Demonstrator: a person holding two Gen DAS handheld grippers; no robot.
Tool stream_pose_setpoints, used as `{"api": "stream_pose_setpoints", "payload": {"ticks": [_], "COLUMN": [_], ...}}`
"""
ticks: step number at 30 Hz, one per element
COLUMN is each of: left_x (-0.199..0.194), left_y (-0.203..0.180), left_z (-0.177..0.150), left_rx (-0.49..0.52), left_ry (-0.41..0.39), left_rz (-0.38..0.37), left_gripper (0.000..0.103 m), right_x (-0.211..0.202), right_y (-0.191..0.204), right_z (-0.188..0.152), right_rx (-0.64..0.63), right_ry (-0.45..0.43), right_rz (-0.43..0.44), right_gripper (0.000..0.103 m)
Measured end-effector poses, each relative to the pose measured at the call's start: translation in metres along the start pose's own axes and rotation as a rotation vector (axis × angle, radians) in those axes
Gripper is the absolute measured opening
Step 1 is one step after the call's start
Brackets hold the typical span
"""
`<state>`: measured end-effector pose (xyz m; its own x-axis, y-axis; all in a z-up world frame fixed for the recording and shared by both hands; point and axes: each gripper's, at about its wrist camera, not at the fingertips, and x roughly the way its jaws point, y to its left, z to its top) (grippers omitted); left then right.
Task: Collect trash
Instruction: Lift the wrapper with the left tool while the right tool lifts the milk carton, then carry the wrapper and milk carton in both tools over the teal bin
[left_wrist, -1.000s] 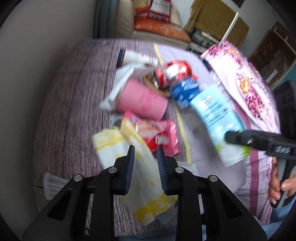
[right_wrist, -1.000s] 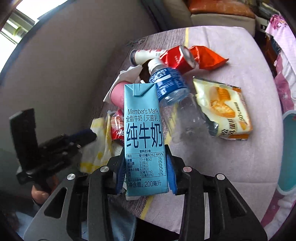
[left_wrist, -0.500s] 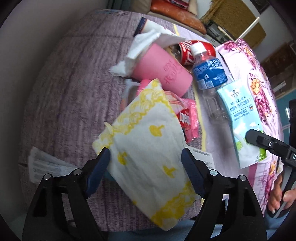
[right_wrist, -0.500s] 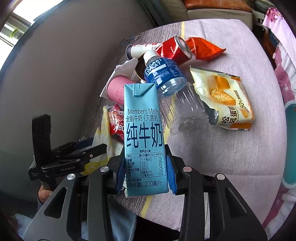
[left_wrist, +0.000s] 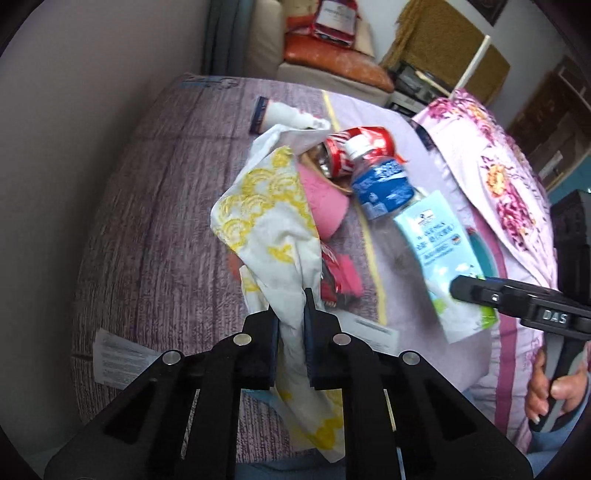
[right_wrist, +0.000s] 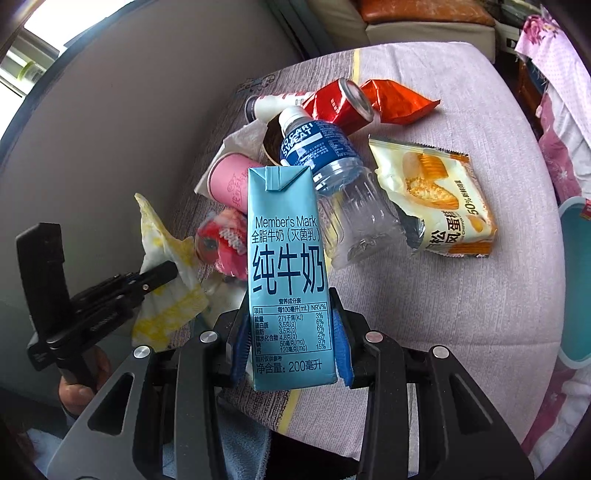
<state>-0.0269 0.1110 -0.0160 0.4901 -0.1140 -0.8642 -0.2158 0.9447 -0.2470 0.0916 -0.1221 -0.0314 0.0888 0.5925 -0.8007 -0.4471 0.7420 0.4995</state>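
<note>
1. Crumpled white paper napkin with yellow print (left_wrist: 269, 225): pinched low down in the left tool (left_wrist: 290, 314), its jaws having just closed onto it. Long axis runs from the tool up toward 11 o'clock in the left wrist view, free end fanned over the pile. Lower tail hangs below the jaws.
2. Light blue milk carton (right_wrist: 288, 273): upright, clamped at its base between the blue pads of the right tool (right_wrist: 291, 347), lifted above the heap.
3. Rest of the trash lies on the purple-grey bed cover (left_wrist: 155, 206), at 12 to 1 o'clock from the left tool: pink paper cup (left_wrist: 325, 195), red crushed can (left_wrist: 351, 147), clear plastic bottle with blue label (right_wrist: 325, 155), red snack wrapper (left_wrist: 340, 273) just beside the napkin's base.
4. Farther out, right wrist view: yellow-and-white cake packet (right_wrist: 432, 195) at 2 o'clock, orange foil wrapper (right_wrist: 399, 99) beyond it, teal bin rim (right_wrist: 572, 277) at 3 o'clock.
5. Judgement: both tools loaded. Bin lies on the right side, so the right hand's carton is nearer; the napkin must cross over the pile, trailing end likely to snag the cup.
</note>
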Motion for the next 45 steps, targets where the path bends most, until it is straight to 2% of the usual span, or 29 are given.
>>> {"api": "stream_pose_setpoints", "payload": {"ticks": [3,7,15,22,28,33,39,45], "left_x": [-0.003,-0.012,-0.003,0.016,0.052,0.088,0.139,0.183], "left_y": [-0.011,-0.03,-0.067,-0.14,-0.229,-0.295,-0.356,-0.397], "left_z": [0.002,0.001,0.016,0.036,0.053,0.057,0.059,0.054], "left_rx": [0.021,0.058,0.13,0.268,0.386,0.452,0.508,0.549], "left_ry": [-0.005,-0.014,-0.024,-0.009,0.034,0.072,0.136,0.205], "left_rz": [-0.014,-0.084,-0.105,-0.176,-0.281,-0.313,-0.307,-0.286], "left_gripper": [0.012,0.012,0.012,0.012,0.012,0.012,0.012,0.013], "right_x": [-0.007,-0.017,-0.054,-0.1,-0.149,-0.177,-0.178,-0.165], "right_y": [-0.001,-0.006,-0.035,-0.083,-0.145,-0.205,-0.269,-0.308], "right_z": [-0.002,-0.003,-0.001,-0.005,-0.022,-0.044,-0.064,-0.074], "right_rx": [0.008,0.022,0.099,0.211,0.337,0.452,0.559,0.62], "right_ry": [-0.012,-0.035,-0.121,-0.234,-0.339,-0.394,-0.39,-0.356], "right_rz": [0.003,0.007,0.002,-0.046,-0.135,-0.227,-0.261,-0.265], "right_gripper": [0.036,0.036,0.036,0.036,0.036,0.036,0.036,0.036]}}
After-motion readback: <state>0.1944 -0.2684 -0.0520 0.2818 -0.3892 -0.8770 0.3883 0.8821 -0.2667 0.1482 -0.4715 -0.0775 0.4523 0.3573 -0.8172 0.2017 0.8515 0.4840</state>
